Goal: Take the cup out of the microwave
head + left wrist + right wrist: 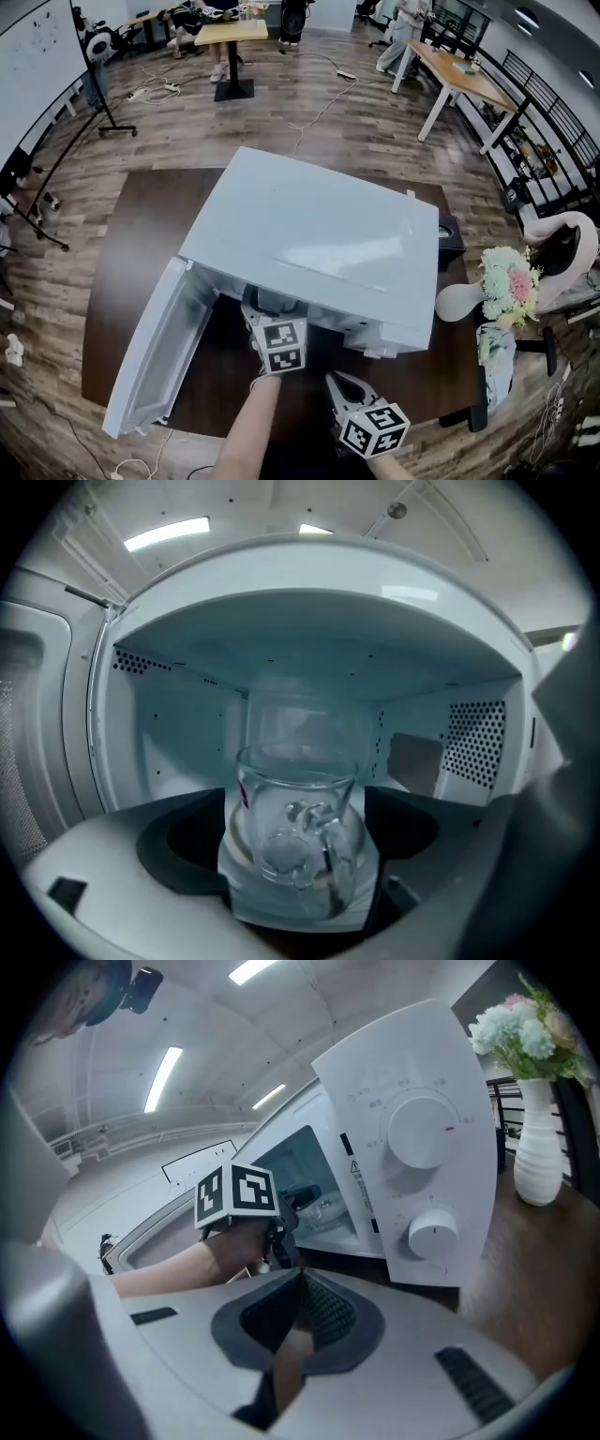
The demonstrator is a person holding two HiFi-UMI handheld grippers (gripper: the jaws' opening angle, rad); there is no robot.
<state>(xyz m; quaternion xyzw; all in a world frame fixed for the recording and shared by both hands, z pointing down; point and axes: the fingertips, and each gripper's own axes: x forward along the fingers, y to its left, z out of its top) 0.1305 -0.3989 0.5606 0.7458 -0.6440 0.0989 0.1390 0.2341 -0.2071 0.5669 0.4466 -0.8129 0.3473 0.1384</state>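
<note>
A clear glass cup (295,846) with a handle facing me stands on the white floor of the open microwave (319,234). My left gripper (300,860) reaches into the cavity with its jaws wide open. The cup sits between its dark pads (178,841), and I see no pad pressing on the glass. In the head view the left gripper (270,314) disappears under the microwave's front edge. My right gripper (349,386) hangs back in front of the oven, shut with nothing between its fingers (323,1312). The right gripper view shows the left gripper (281,1232) at the cavity's mouth.
The microwave door (155,356) swings open to the left over the dark table (141,244). Two dials sit on the control panel (422,1147). A white vase of flowers (506,281) stands at the table's right edge. Desks and cables lie on the floor beyond.
</note>
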